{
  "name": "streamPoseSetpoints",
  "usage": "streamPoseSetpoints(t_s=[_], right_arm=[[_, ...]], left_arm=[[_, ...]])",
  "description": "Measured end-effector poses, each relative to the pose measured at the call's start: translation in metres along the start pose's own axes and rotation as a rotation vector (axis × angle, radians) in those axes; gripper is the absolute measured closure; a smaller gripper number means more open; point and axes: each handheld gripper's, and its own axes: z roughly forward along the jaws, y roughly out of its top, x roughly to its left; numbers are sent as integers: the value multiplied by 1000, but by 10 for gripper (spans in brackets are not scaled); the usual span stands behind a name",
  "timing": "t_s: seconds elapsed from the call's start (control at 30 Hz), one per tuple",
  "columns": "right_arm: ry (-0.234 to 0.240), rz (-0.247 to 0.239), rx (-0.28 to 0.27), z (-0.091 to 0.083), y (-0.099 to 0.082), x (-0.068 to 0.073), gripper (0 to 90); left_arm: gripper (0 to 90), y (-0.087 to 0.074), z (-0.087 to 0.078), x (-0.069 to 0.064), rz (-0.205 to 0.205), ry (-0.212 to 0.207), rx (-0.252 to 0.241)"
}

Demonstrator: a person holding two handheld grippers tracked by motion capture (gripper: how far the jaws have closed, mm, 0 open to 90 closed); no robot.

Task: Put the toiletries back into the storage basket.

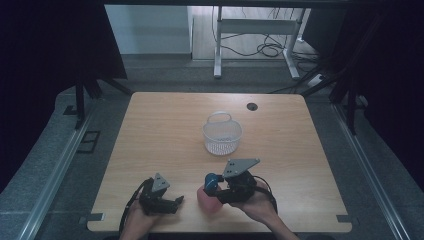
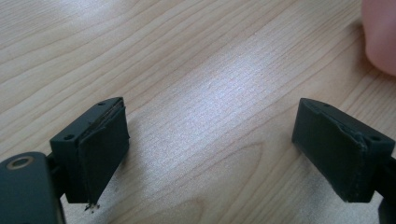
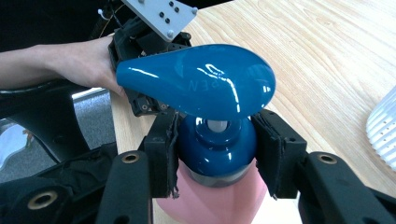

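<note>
A pink pump bottle (image 1: pixel 206 201) with a blue pump head (image 1: pixel 213 179) stands near the table's front edge. My right gripper (image 1: pixel 216 190) is shut on the bottle's blue collar (image 3: pixel 217 151), one black pad on each side, just under the wide blue pump head (image 3: pixel 196 81). The pink body (image 3: pixel 210 205) shows below the jaws. To its left, my left gripper (image 1: pixel 175 202) rests low over the wood with its jaws wide apart (image 2: pixel 210 144) and only bare tabletop between them. The bottle's pink edge (image 2: pixel 380 37) sits off to that gripper's upper right.
A white mesh basket (image 1: pixel 222 135) with a handle stands in the middle of the wooden table (image 1: pixel 165 130); its rim (image 3: pixel 385 130) lies to the right of the bottle. A dark cable hole (image 1: pixel 252 106) sits near the far edge.
</note>
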Motion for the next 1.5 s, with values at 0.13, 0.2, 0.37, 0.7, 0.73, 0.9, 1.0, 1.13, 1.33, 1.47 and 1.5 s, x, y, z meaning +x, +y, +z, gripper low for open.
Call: streamPoseSetpoints(t_s=[0.13, 0.2, 0.37, 0.7, 0.73, 0.9, 1.0, 1.13, 1.33, 1.47, 1.5], right_arm=[[-2, -1, 3, -4, 4, -1, 527], [-3, 1, 4, -6, 6, -2, 527], [-6, 2, 6, -9, 10, -6, 527], [-19, 10, 0, -16, 18, -15, 527], [-22, 10, 0, -17, 19, -17, 527], [-38, 19, -3, -22, 22, -24, 528], [-51, 20, -8, -27, 26, -28, 528], [-55, 24, -14, -30, 29, -31, 528], [-63, 26, -21, -34, 37, -36, 528], [-71, 26, -22, -37, 43, -40, 528], [-73, 27, -23, -38, 44, -41, 528]], left_arm=[[105, 0, 0, 0, -1, 1, -1], [105, 0, 0, 0, -1, 1, -1], [105, 0, 0, 0, -1, 1, 0], [105, 0, 0, 0, 1, 2, 1], [105, 0, 0, 0, 1, 2, 1], [105, 0, 0, 0, 2, 2, 1], [105, 0, 0, 0, 2, 2, 1], [105, 0, 0, 0, 2, 2, 1], [105, 0, 0, 0, 3, 2, 1], [105, 0, 0, 0, 3, 2, 1], [105, 0, 0, 0, 3, 2, 1]])
